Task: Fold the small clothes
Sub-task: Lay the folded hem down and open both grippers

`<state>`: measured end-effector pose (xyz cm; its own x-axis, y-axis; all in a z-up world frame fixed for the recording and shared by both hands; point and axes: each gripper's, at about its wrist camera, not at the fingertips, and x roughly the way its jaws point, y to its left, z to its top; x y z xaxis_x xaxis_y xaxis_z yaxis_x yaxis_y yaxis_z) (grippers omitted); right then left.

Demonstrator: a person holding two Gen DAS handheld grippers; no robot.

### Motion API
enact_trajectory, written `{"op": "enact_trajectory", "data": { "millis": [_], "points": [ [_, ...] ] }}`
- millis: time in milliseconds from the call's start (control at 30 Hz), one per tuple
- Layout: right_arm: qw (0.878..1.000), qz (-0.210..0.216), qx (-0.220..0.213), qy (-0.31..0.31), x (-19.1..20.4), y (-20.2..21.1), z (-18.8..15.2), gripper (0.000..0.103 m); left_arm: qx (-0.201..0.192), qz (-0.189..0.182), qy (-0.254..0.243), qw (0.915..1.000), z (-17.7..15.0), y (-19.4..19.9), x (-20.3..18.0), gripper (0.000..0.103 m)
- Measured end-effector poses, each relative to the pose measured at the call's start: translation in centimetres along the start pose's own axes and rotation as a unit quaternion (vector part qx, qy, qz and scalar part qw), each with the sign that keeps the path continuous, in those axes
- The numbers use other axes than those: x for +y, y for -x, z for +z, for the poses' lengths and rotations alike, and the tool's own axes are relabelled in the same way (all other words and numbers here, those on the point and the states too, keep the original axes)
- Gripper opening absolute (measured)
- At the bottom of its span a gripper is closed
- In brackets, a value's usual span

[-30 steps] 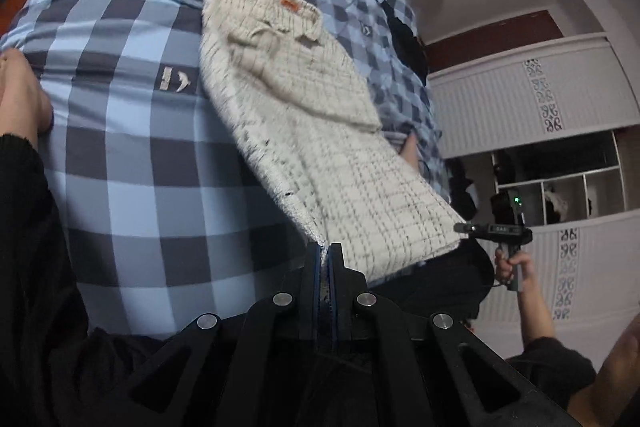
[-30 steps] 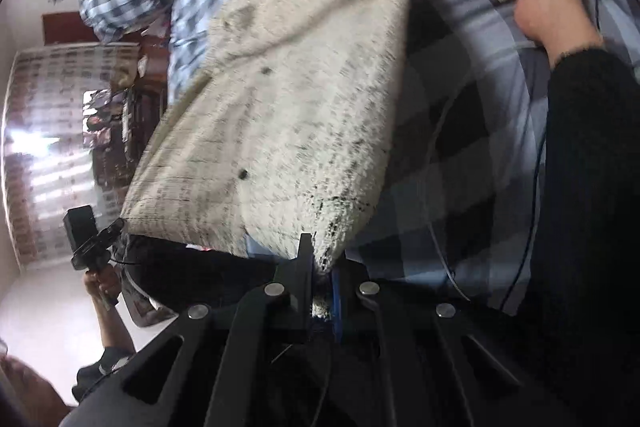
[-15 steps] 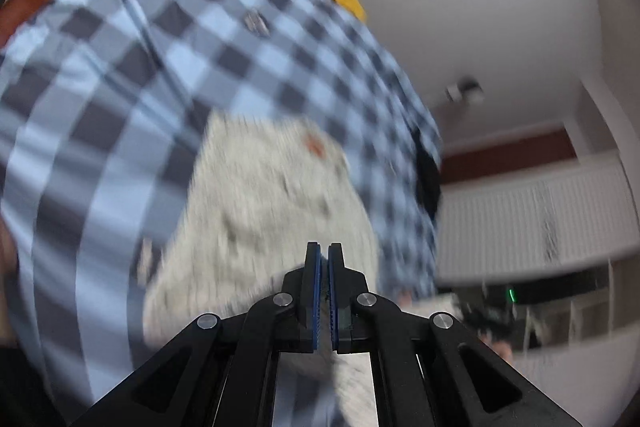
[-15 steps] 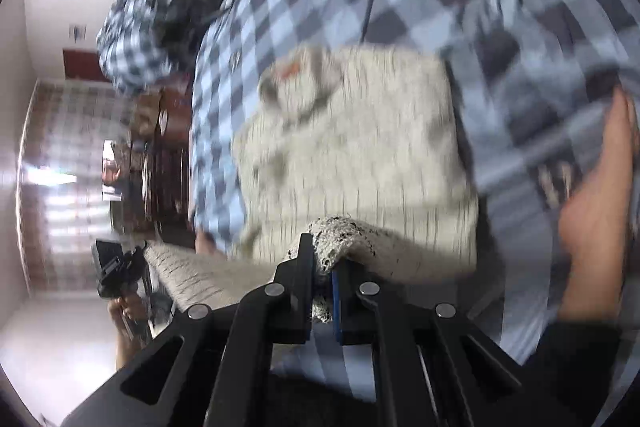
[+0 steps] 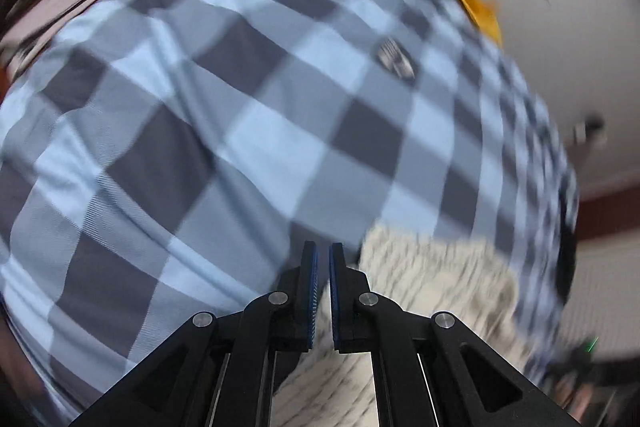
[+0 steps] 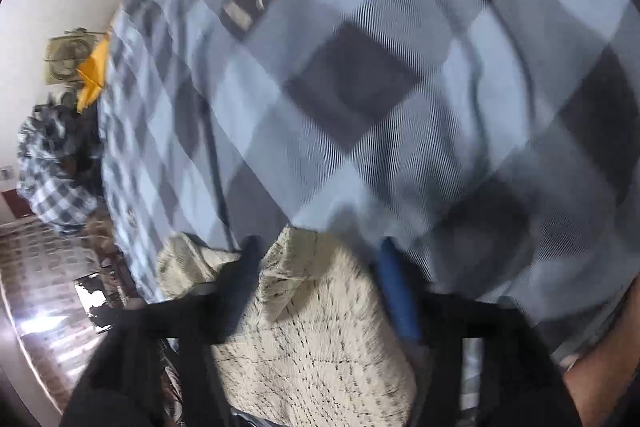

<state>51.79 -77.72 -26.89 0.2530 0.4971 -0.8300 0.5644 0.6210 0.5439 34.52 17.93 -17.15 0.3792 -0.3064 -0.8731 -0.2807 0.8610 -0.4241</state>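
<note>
A cream shirt with thin dark checks (image 5: 436,291) lies folded on the blue checked bedspread (image 5: 248,131). In the left wrist view it runs from the right to under my left gripper (image 5: 323,255). That gripper is shut to a thin slit with pale cloth in it, low over the bed. In the right wrist view the shirt's folded edge (image 6: 312,331) lies between the fingers of my right gripper (image 6: 319,241). Its jaws are opening and stand wide, and the pads are off the cloth. Both views are blurred.
The bedspread (image 6: 360,87) fills both views. An orange item (image 6: 94,75) and a fan (image 6: 66,55) sit at the bed's far end by the white wall. A heap of checked cloth (image 6: 52,167) lies left. A person's bare hand (image 6: 600,367) rests at lower right.
Both grippers carried the shirt's lower hem across towards its collar and down to the bed, folding it over. The right jaws went from shut on the hem to wide apart.
</note>
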Motion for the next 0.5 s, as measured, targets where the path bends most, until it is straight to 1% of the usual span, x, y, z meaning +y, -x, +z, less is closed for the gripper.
{"op": "enact_trajectory", "data": {
  "millis": [67,100,133,167,233,267,300,333,367,433,500],
  "points": [
    [0.998,-0.038,-0.039,0.036,0.7,1.6,-1.1,0.082,0.021,0.002,-0.043,0.9988,-1.0,0.3,-1.0,0.004],
    [0.994,-0.065,-0.044,0.075,1.5,1.8,-2.3,0.083,0.031,0.005,-0.07,0.9971,-1.5,0.7,-1.6,0.004],
    [0.99,-0.083,-0.04,0.108,2.2,1.6,-3.5,0.083,0.036,0.011,-0.093,0.9949,-2.3,1.3,-2.2,0.004],
    [0.983,-0.104,-0.031,0.15,3.2,1.2,-5.4,0.083,0.042,0.021,-0.125,0.9911,-3.1,1.9,-2.7,0.004],
    [0.971,-0.132,-0.024,0.196,4.3,0.5,-7.9,0.083,0.056,0.023,-0.159,0.9854,-4.6,2.9,-3.2,0.004],
    [0.966,-0.141,-0.021,0.215,4.8,-0.1,-9.0,0.083,0.061,0.017,-0.165,0.9842,-5.0,3.1,-3.3,0.004],
    [0.961,-0.15,-0.013,0.231,5.4,-0.9,-10.4,0.083,0.066,0.001,-0.171,0.9831,-5.4,3.2,-3.2,0.004],
    [0.958,-0.156,-0.004,0.239,5.7,-1.4,-11.3,0.083,0.069,-0.016,-0.175,0.982,-5.7,3.1,-3.2,0.004],
    [0.955,-0.16,0.007,0.249,6.3,-2.0,-12.5,0.083,0.072,-0.041,-0.18,0.9801,-6.4,2.9,-3.1,0.004],
    [0.951,-0.16,0.024,0.263,7.1,-2.9,-13.8,0.083,0.079,-0.067,-0.191,0.976,-7.2,2.1,-3.1,0.004],
    [0.947,-0.157,0.041,0.277,7.5,-3.4,-14.8,0.083,0.095,-0.08,-0.21,0.9698,-8.2,0.7,-3.2,0.004]
  ]
}}
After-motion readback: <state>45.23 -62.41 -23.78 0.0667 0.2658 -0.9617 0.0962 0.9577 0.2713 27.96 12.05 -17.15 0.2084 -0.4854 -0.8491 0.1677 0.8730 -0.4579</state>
